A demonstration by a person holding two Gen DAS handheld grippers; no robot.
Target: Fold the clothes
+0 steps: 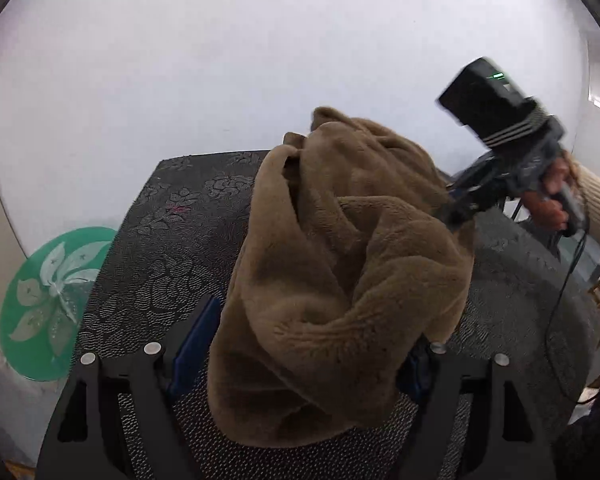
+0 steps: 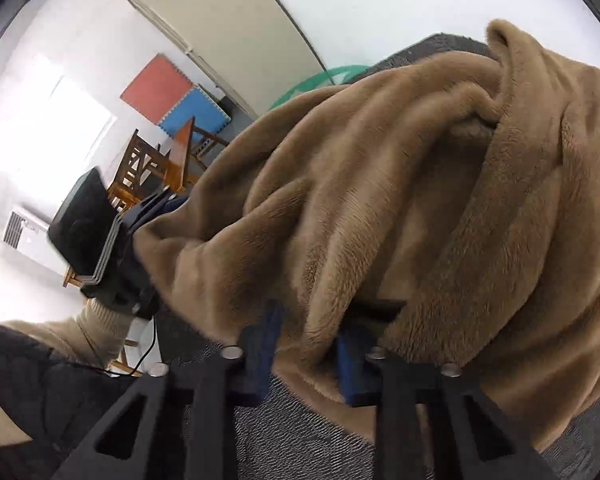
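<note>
My left gripper [image 1: 312, 360] and right gripper [image 2: 306, 354], both with blue-padded fingers, each clamp a bunched fold of the plush brown fleece garment [image 1: 340, 264], which hangs crumpled above the dark, floral-embossed table [image 1: 160, 248].

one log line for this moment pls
step: lift to fold | left gripper: shut on brown fleece garment | right gripper: shut on same | garment: bunched above dark table
</note>
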